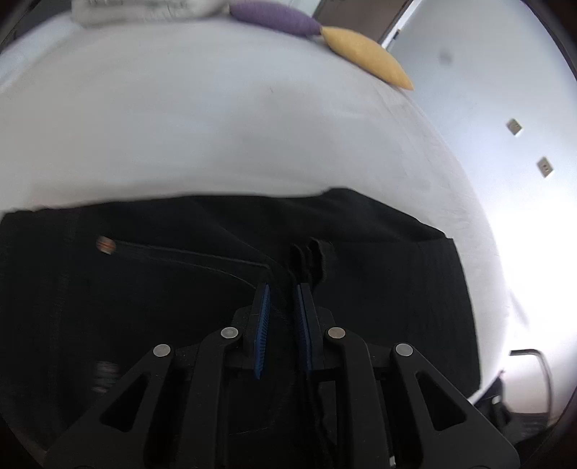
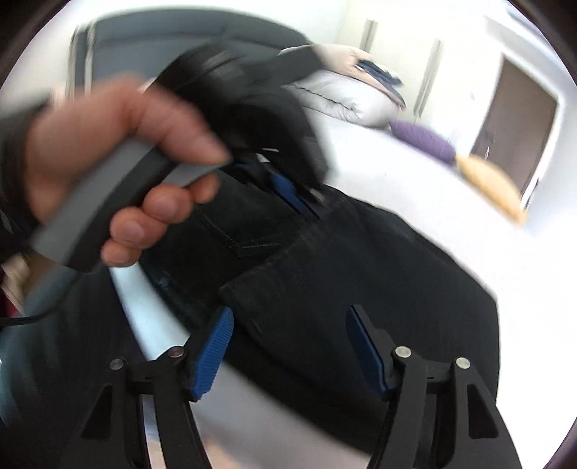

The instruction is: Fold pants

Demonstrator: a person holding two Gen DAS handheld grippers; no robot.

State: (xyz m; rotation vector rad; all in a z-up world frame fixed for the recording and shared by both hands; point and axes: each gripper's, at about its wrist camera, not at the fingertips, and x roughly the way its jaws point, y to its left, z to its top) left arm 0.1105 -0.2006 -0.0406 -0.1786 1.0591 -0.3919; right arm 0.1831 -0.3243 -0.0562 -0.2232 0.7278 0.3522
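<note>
Black pants [image 1: 223,274] lie spread on the white bed [image 1: 216,126]; left gripper [image 1: 282,288] sits nearly closed, pinching a fold of the cloth near a belt loop, purple pillow [image 1: 274,16] at twelve o'clock. Right gripper [image 2: 288,321] hangs wide apart over a folded edge at its six o'clock, holding nothing. Mid-fold, I judge: the right must close on that edge before both carry it over.

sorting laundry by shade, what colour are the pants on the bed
Black pants, with a small coppery rivet by the pocket. Best seen in the left wrist view.
</note>
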